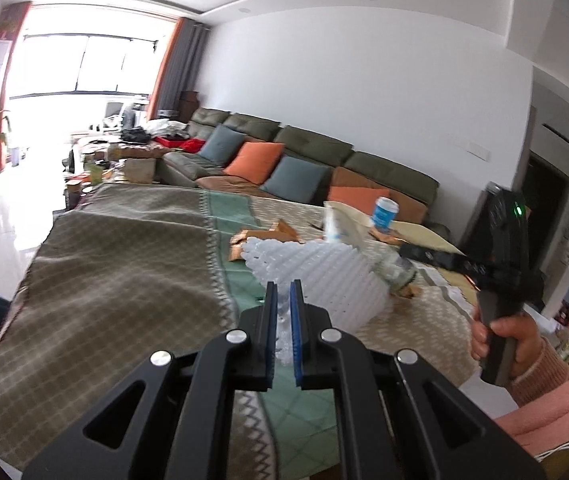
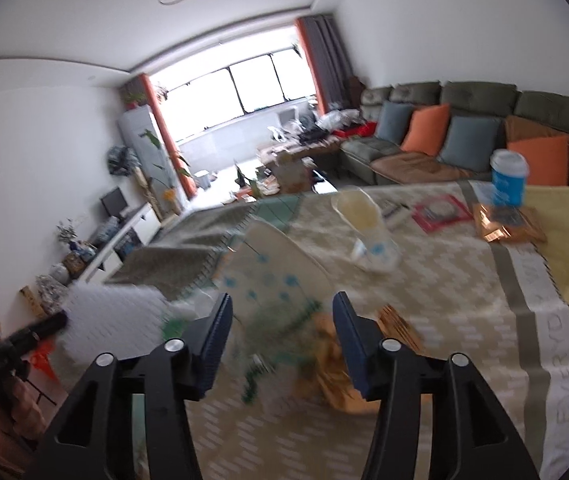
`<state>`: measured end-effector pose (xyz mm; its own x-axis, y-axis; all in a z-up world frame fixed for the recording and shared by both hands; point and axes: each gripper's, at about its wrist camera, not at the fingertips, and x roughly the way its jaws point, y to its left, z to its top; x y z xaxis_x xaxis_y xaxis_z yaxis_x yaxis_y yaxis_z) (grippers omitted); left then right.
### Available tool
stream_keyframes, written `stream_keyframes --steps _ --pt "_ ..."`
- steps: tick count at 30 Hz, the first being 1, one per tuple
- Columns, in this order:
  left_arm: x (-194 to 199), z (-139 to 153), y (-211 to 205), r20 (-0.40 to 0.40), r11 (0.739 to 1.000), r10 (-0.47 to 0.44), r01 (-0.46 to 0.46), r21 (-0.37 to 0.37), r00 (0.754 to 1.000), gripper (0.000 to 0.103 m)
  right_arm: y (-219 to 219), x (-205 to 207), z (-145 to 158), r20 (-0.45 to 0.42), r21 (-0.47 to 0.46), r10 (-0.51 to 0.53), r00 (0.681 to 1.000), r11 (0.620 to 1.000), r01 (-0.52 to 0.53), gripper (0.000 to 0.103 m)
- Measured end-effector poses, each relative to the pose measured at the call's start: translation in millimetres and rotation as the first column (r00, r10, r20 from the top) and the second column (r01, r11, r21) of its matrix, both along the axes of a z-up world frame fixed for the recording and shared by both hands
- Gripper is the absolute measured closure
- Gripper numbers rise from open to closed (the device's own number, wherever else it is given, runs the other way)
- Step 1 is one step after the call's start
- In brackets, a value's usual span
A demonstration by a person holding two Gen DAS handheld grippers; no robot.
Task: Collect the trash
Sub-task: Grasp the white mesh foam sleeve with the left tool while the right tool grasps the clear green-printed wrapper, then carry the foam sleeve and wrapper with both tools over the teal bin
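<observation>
My left gripper (image 1: 283,292) is shut on the edge of a white foam net sleeve (image 1: 324,276) and holds it above the cloth-covered table (image 1: 124,264). The sleeve also shows blurred at the left in the right wrist view (image 2: 116,312). My right gripper (image 2: 282,304) is open over a blurred clear plastic wrapper with blue and green print (image 2: 272,292); in the left wrist view its body (image 1: 500,240) is at the right, fingers hidden behind the sleeve. A brown paper scrap (image 2: 336,368) lies by its right finger.
On the table stand a blue and white paper cup (image 2: 508,180), a tipped clear plastic cup (image 2: 368,228), a red-framed card (image 2: 440,212) and a shiny brown wrapper (image 2: 508,224). A green sofa with orange and grey cushions (image 1: 284,160) runs behind the table.
</observation>
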<state>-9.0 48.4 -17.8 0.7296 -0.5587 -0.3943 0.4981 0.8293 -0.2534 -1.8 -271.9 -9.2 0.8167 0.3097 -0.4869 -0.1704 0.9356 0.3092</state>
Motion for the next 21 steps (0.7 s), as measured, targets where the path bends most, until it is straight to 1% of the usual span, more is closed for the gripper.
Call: stream_keyframes --steps 3,6,9,12,15,17,21 --pt "2 -3 8 -0.005 0.999 0.038 -0.038 0.01 0.999 0.095 -7 0 -14 -0.055 0.029 -0.004 0.998 1.0 0.005 0.046" --pt "4 -4 12 -0.009 0.998 0.062 -0.062 0.015 0.998 0.095 -9 -3 -20 -0.072 0.035 -0.004 0.997 0.999 0.006 0.046" --pt "5 -6 19 -0.014 0.996 0.085 -0.084 0.014 0.996 0.095 -8 -1 -23 -0.085 0.07 0.04 0.996 0.997 -0.034 0.056" --pt "5 -8 23 -0.016 0.995 0.103 -0.103 0.017 0.995 0.095 -3 1 -24 -0.094 0.095 0.068 0.993 0.994 -0.059 0.057" --pt "5 -9 29 -0.019 0.993 0.119 -0.118 0.016 0.993 0.095 2 -6 -19 -0.067 0.077 0.068 0.995 0.995 -0.063 0.057" --pt "6 -10 31 -0.02 0.992 0.126 -0.125 0.019 0.992 0.095 5 -5 -19 -0.079 0.071 0.077 0.994 0.995 -0.072 0.057" --pt "4 -13 36 -0.021 0.991 0.134 -0.134 0.018 0.991 0.095 5 -1 -28 -0.118 0.094 0.087 0.989 0.993 -0.077 0.057"
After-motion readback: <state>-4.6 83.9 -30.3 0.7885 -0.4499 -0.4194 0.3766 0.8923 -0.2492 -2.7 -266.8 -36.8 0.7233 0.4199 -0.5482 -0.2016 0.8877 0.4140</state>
